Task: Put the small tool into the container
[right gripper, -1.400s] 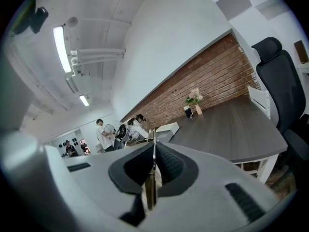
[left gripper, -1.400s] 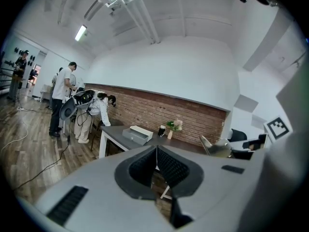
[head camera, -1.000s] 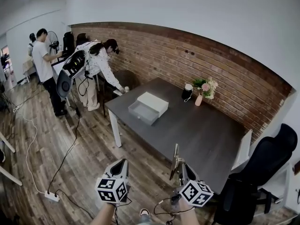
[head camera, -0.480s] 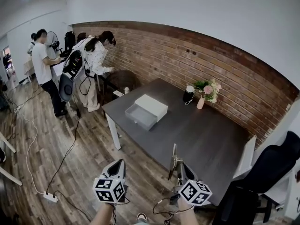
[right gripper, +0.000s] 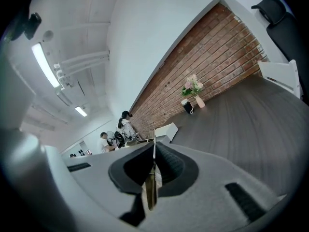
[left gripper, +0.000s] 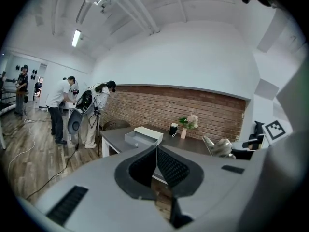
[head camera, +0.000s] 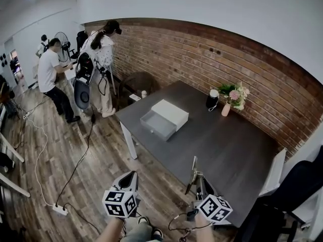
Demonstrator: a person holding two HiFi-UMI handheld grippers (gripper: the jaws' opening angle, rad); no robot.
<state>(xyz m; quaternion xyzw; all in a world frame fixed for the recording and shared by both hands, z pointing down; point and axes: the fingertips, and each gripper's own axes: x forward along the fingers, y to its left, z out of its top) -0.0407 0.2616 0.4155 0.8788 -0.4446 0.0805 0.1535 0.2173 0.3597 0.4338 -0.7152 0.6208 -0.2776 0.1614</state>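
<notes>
My right gripper (head camera: pixel 198 178) is low in the head view, over the floor just short of the dark table's near edge (head camera: pixel 166 158). It is shut on a thin flat tool (head camera: pixel 193 167) that sticks up past its tips. In the right gripper view the tool (right gripper: pixel 152 180) stands as a narrow strip pinched between the pads. My left gripper (head camera: pixel 132 176) is to its left, shut with nothing in it; its pads (left gripper: pixel 164 163) meet. The container, a white box (head camera: pixel 170 113) with its grey drawer (head camera: pixel 157 125) pulled open, sits on the far left part of the table.
A vase of flowers (head camera: pixel 233 97) and a black-and-white cup (head camera: pixel 214 100) stand by the brick wall. A small white bottle (head camera: pixel 144 94) is at the table's far corner. Two people (head camera: pixel 101 54) stand at the left. Cables and a power strip (head camera: pixel 59 209) lie on the floor; a black chair (head camera: pixel 303 185) is at the right.
Both grippers have drifted closer to the table and slightly lower. The person who leaned over the table's far corner has straightened up and stepped away from it.
</notes>
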